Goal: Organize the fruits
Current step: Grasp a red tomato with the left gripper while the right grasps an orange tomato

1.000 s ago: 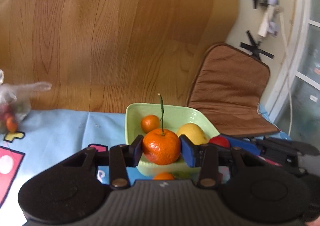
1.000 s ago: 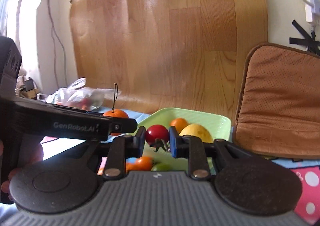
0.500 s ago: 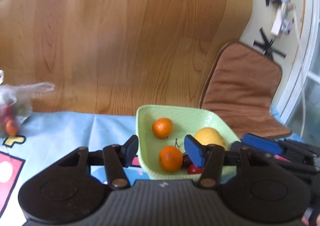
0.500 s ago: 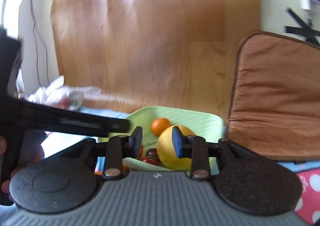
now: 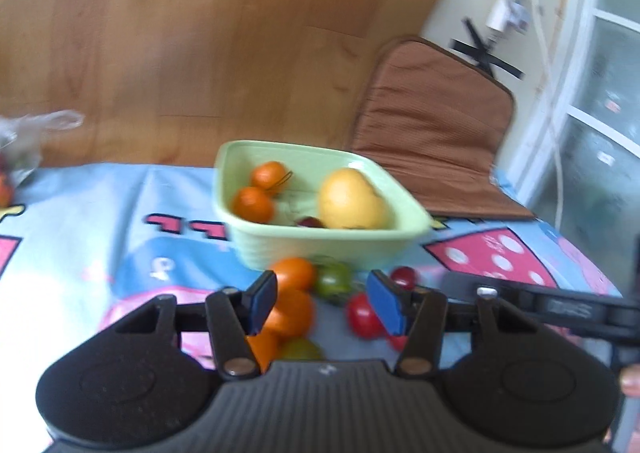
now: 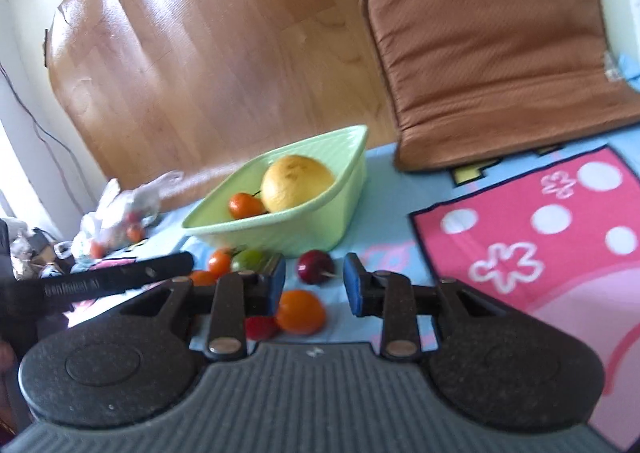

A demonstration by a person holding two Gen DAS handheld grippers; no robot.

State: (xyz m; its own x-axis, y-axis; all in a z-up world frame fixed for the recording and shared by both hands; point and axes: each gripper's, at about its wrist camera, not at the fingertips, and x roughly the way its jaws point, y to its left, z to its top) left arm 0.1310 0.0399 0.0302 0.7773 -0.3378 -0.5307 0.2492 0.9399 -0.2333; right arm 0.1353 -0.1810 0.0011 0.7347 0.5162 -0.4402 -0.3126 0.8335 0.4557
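A pale green bowl (image 5: 332, 243) (image 6: 320, 227) holds two tangerines (image 5: 254, 205), a large yellow fruit (image 5: 352, 199) (image 6: 297, 183) and a dark red fruit (image 5: 311, 221). In front of it on the cloth lie several loose fruits: orange ones (image 5: 294, 273) (image 6: 301, 312), a green tomato (image 5: 333, 279) (image 6: 250, 257), red tomatoes (image 5: 362, 315) and a dark red cherry-like fruit (image 6: 315, 266). My left gripper (image 5: 322, 303) is open and empty above these loose fruits. My right gripper (image 6: 314, 285) is open and empty, just before the dark red fruit.
A brown cushion (image 5: 436, 145) (image 6: 492, 49) leans behind the bowl on the right. A clear plastic bag with small fruits (image 6: 120, 213) lies at the far left. A wooden board (image 5: 200, 33) stands behind. The cloth (image 6: 540, 233) is blue and pink.
My left gripper let its tangerine go into the bowl and my right gripper let its red tomato go. Both opened, pulled back and now hang over the loose fruits.
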